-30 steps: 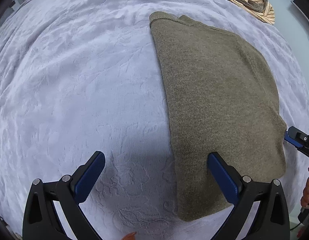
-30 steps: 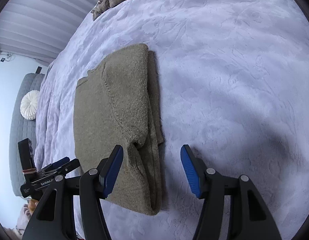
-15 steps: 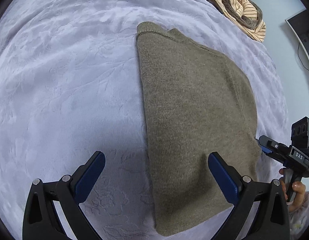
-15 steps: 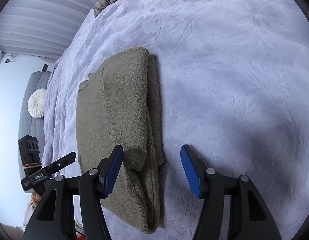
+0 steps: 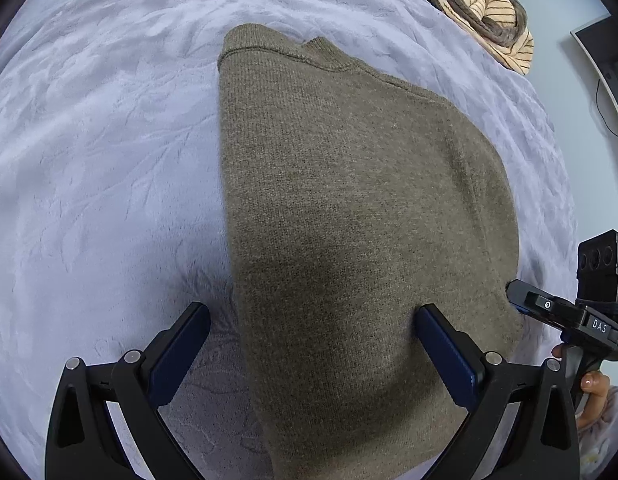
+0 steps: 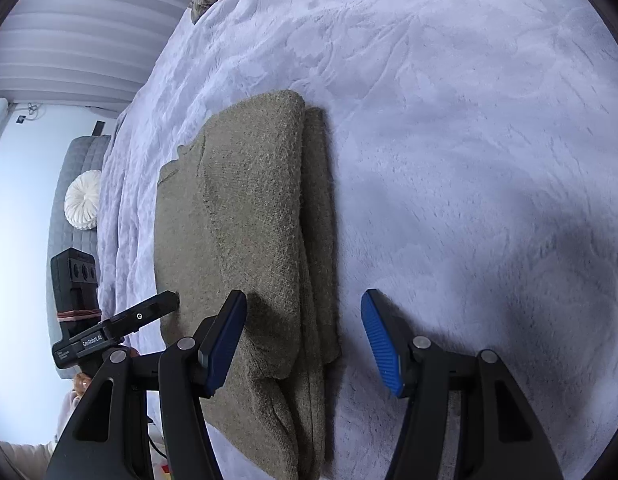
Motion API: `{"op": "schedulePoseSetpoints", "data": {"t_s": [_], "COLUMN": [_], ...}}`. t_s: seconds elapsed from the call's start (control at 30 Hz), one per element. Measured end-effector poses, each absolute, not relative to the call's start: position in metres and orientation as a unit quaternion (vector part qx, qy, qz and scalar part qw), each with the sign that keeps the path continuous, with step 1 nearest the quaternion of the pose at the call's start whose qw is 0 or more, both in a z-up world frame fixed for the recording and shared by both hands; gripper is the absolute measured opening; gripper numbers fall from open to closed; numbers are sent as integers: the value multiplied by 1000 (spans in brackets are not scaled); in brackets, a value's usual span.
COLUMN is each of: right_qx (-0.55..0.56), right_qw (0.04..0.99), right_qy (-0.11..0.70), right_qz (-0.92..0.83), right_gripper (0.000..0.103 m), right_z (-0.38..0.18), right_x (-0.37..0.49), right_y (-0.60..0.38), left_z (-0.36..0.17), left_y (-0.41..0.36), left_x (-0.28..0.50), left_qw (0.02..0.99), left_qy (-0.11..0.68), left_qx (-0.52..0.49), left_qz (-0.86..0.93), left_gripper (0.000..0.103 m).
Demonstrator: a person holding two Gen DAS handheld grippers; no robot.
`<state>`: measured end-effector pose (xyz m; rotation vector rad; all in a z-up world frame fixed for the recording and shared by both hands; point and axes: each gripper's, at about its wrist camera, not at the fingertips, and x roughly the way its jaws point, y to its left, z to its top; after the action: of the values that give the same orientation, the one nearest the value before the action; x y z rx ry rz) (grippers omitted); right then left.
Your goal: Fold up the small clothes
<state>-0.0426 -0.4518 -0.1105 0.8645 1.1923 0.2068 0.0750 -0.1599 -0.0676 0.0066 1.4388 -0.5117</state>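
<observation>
An olive-brown knitted sweater point(image 5: 361, 208), folded lengthwise into a long strip, lies flat on the lavender plush bedspread point(image 5: 101, 152). My left gripper point(image 5: 313, 346) is open and points steeply down at the sweater's near end. The strip's left edge runs between its fingers, and the right finger point(image 5: 445, 352) hovers over the knit. In the right wrist view the sweater point(image 6: 249, 240) shows its stacked folds along the right edge. My right gripper point(image 6: 305, 340) is open and straddles that edge. Neither gripper holds anything. Each one shows at the rim of the other's view.
A pile of striped beige and brown clothes point(image 5: 481, 12) lies at the bed's far corner. Off the bed on one side are a monitor and cable point(image 5: 601, 64), on the other a grey padded seat with a white round cushion point(image 6: 83, 200). Bare bedspread point(image 6: 469, 160) stretches right of the sweater.
Both grippers have come closer and lower over the sweater's near end, so it fills more of each view. The left gripper has shifted right and now straddles the left edge. The jaws are unchanged.
</observation>
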Motion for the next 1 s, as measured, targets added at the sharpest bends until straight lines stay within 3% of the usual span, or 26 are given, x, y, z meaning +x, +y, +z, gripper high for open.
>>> {"op": "schedulePoseSetpoints", "data": {"t_s": [0.53, 0.73, 0.77, 0.8, 0.83, 0.87, 0.93, 1.0], "right_qx": [384, 385, 387, 390, 402, 409, 401, 415], "right_qw": [702, 702, 702, 702, 697, 696, 705, 703], "right_qy": [564, 560, 561, 561, 559, 556, 552, 539], "right_qz": [203, 212, 206, 201, 201, 197, 194, 206], "right_gripper": [68, 69, 65, 59, 41, 35, 33, 32], "right_z": [-130, -136, -135, -134, -133, -130, -119, -108], "right_x": [6, 19, 19, 18, 16, 15, 12, 9], "right_y": [-432, -418, -416, -416, -414, -414, -407, -402], "left_z": [-87, -92, -90, -86, -81, -76, -67, -55], "left_y": [-192, -188, -188, -189, -189, -188, -185, -178], "left_x": [92, 95, 95, 93, 91, 88, 84, 81], "left_qw": [705, 699, 700, 705, 710, 716, 725, 727], "left_qy": [661, 664, 664, 658, 651, 644, 632, 624], "left_qx": [-7, -24, -24, -21, -16, -11, -6, -14], "left_qz": [-259, -264, -263, -263, -266, -270, -275, -287], "left_gripper": [103, 102, 102, 94, 87, 83, 65, 57]}}
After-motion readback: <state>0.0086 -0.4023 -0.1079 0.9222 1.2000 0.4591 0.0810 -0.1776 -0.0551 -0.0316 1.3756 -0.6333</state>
